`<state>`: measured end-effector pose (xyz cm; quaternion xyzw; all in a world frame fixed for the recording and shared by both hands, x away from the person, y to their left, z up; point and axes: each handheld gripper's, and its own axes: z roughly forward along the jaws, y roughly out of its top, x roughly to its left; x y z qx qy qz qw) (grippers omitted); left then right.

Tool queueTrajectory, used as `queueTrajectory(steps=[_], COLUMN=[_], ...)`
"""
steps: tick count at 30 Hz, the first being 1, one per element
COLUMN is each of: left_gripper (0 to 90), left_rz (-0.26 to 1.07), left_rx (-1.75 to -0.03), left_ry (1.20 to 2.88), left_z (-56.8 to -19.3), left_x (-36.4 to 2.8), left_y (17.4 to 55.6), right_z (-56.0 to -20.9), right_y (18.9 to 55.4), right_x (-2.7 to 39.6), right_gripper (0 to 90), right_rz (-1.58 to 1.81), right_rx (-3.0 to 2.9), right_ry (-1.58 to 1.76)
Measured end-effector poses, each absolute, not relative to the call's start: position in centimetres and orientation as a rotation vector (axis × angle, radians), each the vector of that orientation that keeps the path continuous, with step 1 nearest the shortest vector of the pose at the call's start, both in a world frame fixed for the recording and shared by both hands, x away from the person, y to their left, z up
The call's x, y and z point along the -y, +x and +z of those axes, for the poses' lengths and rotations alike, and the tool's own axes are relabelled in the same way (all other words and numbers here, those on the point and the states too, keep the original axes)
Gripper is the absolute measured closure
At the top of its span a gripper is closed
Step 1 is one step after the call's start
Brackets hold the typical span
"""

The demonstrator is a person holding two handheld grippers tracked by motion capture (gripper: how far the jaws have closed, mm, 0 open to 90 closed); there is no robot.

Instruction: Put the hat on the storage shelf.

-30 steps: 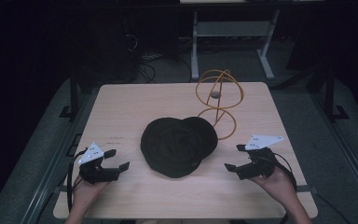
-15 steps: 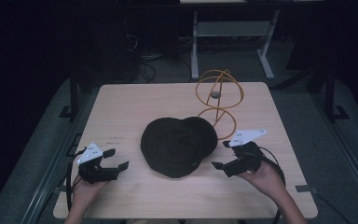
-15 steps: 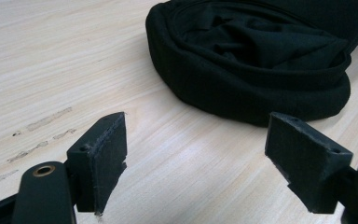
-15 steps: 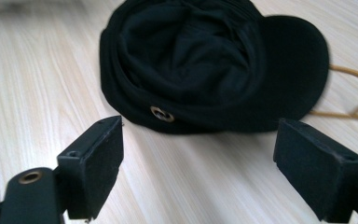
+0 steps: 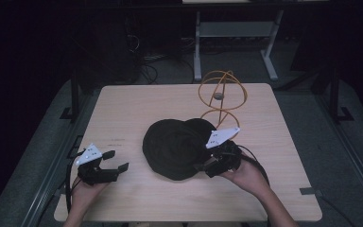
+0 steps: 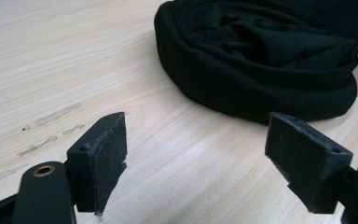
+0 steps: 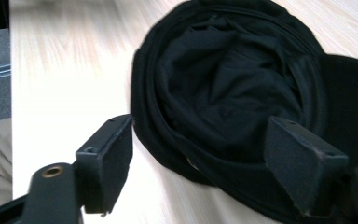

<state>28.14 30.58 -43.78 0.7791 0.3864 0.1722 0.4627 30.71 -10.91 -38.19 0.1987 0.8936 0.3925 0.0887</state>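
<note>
Black cap (image 5: 177,149) lay mid-table, upside down, ungrasped; lifting or hanging still ahead, by the look of it. Right gripper (image 5: 207,165) at cap's near-right rim, jaws spread. Left gripper (image 5: 116,161) well left of cap, jaws spread. One cap, one orange wire stand (image 5: 221,97) behind it, two grippers.

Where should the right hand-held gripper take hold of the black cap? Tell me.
Probably the black cap by its thick rolled rim, from the person's near right, where the open right hand-held gripper already straddles it. The crown is slack, crumpled fabric, so the firm edge suits a pinch better.
</note>
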Motion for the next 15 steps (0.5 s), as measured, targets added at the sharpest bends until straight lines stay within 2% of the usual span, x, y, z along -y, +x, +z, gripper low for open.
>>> queueTrajectory(steps=[3, 5, 9, 15], left_gripper=[20.5, 20.5, 20.6, 20.5], left_rz=[0.425, 0.428, 0.434, 0.434], left_rx=[-0.948, -0.95, -0.942, -0.946], left_ry=[1.92, 1.927, 1.942, 1.945], left_z=[-43.8, -43.8, -43.8, -43.9], left_x=[-30.7, -30.6, -30.4, -30.5], left_y=[28.2, 28.1, 28.2, 28.2], right_z=[-38.1, -38.1, -38.2, -38.5], right_y=[30.5, 30.4, 30.3, 30.4], right_x=[9.8, 9.6, 8.4, 7.4], right_gripper=[33.7, 34.0, 44.5, 47.8], right_rz=[1.177, 1.18, 1.182, 1.163], right_rx=[-2.671, -2.672, -2.697, -2.719], right_ry=[0.535, 0.522, 0.479, 0.446])
